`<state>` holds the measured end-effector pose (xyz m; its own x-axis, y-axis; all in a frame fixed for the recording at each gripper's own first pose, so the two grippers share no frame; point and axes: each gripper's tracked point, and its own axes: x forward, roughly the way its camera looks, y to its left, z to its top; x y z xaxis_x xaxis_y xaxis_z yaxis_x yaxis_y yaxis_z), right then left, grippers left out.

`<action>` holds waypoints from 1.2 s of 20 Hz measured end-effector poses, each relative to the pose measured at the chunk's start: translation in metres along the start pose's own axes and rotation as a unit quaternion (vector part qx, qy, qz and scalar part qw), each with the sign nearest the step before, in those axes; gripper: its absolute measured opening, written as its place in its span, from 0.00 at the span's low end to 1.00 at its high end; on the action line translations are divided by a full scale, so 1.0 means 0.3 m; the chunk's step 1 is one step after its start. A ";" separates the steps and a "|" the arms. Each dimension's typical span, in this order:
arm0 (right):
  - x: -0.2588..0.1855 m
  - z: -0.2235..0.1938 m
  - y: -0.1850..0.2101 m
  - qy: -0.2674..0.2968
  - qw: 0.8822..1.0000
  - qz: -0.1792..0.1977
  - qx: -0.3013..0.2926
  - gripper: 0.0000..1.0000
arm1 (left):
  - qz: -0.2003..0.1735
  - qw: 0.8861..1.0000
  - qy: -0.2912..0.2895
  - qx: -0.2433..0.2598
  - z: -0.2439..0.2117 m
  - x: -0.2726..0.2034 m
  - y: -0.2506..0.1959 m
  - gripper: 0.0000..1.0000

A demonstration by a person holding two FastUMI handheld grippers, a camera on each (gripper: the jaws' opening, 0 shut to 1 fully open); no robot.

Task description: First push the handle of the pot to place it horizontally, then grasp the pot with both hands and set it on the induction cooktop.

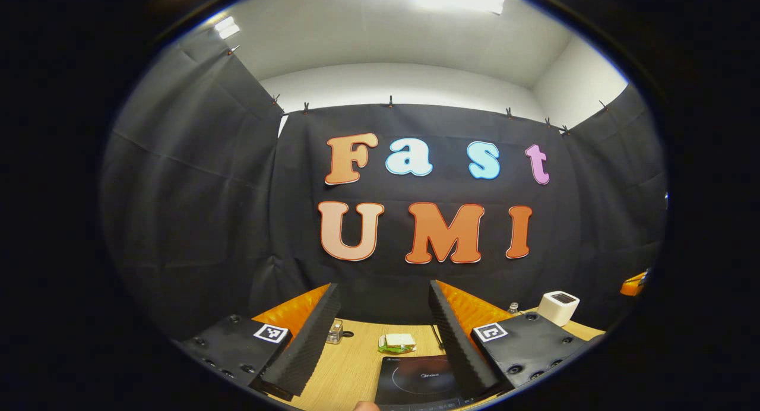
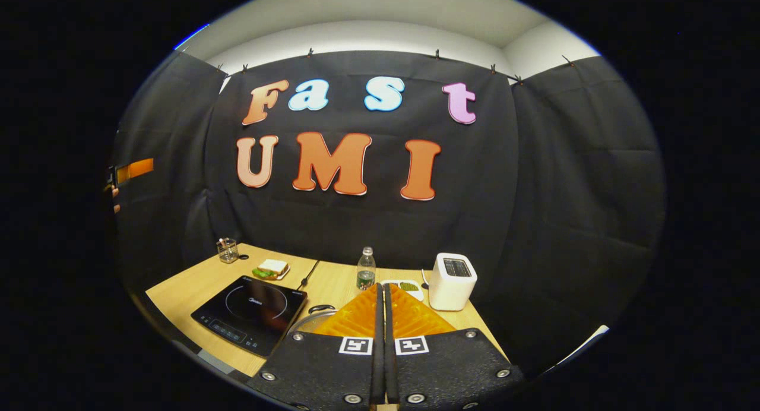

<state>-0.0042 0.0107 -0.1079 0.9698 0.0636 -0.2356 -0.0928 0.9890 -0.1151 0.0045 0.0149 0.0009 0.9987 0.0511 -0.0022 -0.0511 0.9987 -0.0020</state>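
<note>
Behind my right tongs point(image 2: 383, 316), whose fingers are pressing together on nothing, the pot point(image 2: 312, 319) is sitting on the desk point(image 2: 178, 292) just beside the induction cooktop point(image 2: 249, 313), while I am holding my left tongs point(image 1: 383, 340) spread wide above that cooktop, toaster point(image 2: 451, 280) standing farther back.
</note>
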 end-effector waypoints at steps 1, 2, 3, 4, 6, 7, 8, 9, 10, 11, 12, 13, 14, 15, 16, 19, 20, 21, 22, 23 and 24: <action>0.005 -0.027 -0.012 0.008 1.000 -0.007 -0.010 0.00 | -0.001 1.000 0.001 0.000 -0.006 0.000 -0.002 0.99; 0.005 -0.062 -0.010 0.018 1.000 -0.007 -0.016 0.00 | -0.003 1.000 0.002 0.000 -0.011 -0.002 -0.005 0.99; 0.003 -0.094 -0.002 0.030 0.999 -0.002 -0.015 0.00 | -0.003 1.000 0.003 0.001 -0.008 -0.003 -0.003 0.99; 0.004 -0.128 0.009 0.040 0.999 0.002 -0.013 0.00 | -0.002 1.000 0.003 0.002 -0.009 -0.001 -0.002 0.99; 0.011 -0.198 0.020 0.062 0.998 0.007 -0.016 0.00 | -0.001 1.000 0.004 0.002 -0.012 0.000 0.002 0.99; 0.012 -0.233 0.027 0.073 0.997 0.009 -0.020 0.00 | -0.001 1.000 0.005 0.002 -0.013 -0.002 0.002 0.99; 0.010 -0.272 0.035 0.086 0.996 0.013 -0.023 0.00 | -0.001 1.000 0.006 0.003 -0.017 -0.001 0.001 0.99; 0.010 -0.304 0.044 0.097 0.995 0.018 -0.024 0.00 | -0.001 1.000 0.008 0.004 -0.018 -0.003 0.005 0.99; 0.007 -0.340 0.053 0.109 0.993 0.022 -0.025 0.00 | -0.002 1.000 0.008 0.004 -0.019 0.000 0.005 0.99; 0.006 -0.371 0.060 0.120 0.992 0.026 -0.027 0.00 | -0.002 1.000 0.009 0.004 -0.022 0.001 0.003 0.99; 0.005 -0.408 0.067 0.131 0.991 0.030 -0.027 0.00 | -0.002 1.000 0.010 0.004 -0.020 0.000 0.004 0.97; 0.002 -0.440 0.073 0.143 0.989 0.033 -0.029 0.00 | -0.002 1.000 0.010 0.004 -0.022 0.000 0.007 0.98; 0.000 -0.481 0.079 0.156 0.987 0.036 -0.030 0.00 | -0.002 1.000 0.011 0.005 -0.023 0.002 0.006 0.99; -0.003 -0.514 0.085 0.168 0.985 0.040 -0.030 0.00 | -0.002 1.000 0.012 0.005 -0.026 0.002 0.006 0.99; -0.003 -0.546 0.089 0.177 0.983 0.043 -0.029 0.00 | -0.002 1.000 0.013 0.006 -0.028 0.001 0.006 0.98; -0.007 -0.628 0.099 0.204 0.977 0.050 -0.026 0.00 | -0.004 1.000 0.018 0.003 -0.038 0.005 0.005 0.99; -0.010 -0.651 0.104 0.212 0.976 0.054 -0.022 0.00 | -0.006 1.000 0.019 0.003 -0.040 0.004 0.005 0.99; -0.012 -0.674 0.110 0.219 0.974 0.056 -0.019 0.00 | -0.006 1.000 0.020 0.003 -0.042 0.005 0.003 0.99; -0.015 -0.701 0.114 0.227 0.972 0.058 -0.018 0.00 | -0.005 1.000 0.019 0.005 -0.044 0.007 0.007 0.99; -0.014 -0.725 0.119 0.234 0.970 0.061 -0.017 0.00 | -0.003 1.000 0.019 0.006 -0.042 0.004 0.012 0.98; -0.013 -0.751 0.125 0.242 0.968 0.064 -0.014 0.00 | -0.002 1.000 0.019 0.006 -0.041 0.007 0.015 0.98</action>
<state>-0.0622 0.0175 -0.3286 0.7307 0.1090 -0.6740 -0.2187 0.9725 -0.0798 0.0062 0.0194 -0.0113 0.9981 0.0470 -0.0409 -0.0466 0.9989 0.0099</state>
